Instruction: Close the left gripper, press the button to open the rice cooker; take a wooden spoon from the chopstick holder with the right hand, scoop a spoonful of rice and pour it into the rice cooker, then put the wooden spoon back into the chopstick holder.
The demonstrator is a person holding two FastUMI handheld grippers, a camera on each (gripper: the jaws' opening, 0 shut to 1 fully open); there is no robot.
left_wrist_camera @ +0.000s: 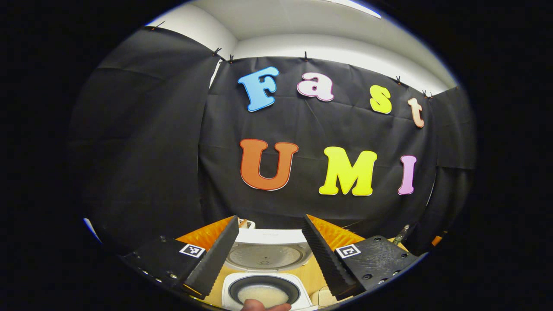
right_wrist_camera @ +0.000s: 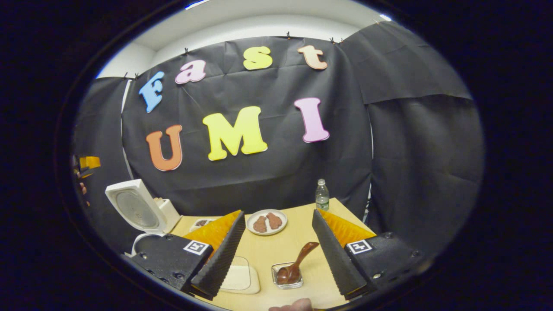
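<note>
A pale wooden table (right_wrist_camera: 285,252) under black cloth walls, and the cooker is already open, so by my reading the button press is done. Nearest in the right gripper view, the right gripper (right_wrist_camera: 276,268) hangs above the table with its jaws spread wide, nothing between them, and right below sits the wooden spoon (right_wrist_camera: 298,263), bowl down in a small clear square holder (right_wrist_camera: 287,276), handle leaning up and to the right. That looks like the chopstick holder, and the spoon is all I can make out in it. Whether rice has gone in by this spoon I cannot tell; if the grab is next, come down on the raised handle, jaws square across it, and lift straight out so the light holder does not tip. Beside it lies a flat pale dish (right_wrist_camera: 237,278), contents unclear. Farther back, a white plate (right_wrist_camera: 267,222) carries two brown pieces, and a capped bottle (right_wrist_camera: 322,195) stands near the wall. Over in the left gripper view, the left gripper (left_wrist_camera: 270,255) is also released, fingers apart, poised above the rice cooker (left_wrist_camera: 265,287); its lid (left_wrist_camera: 268,250) stands up, and the dark inner pot (left_wrist_camera: 264,290) holds a pale layer, likely rice or water.
</note>
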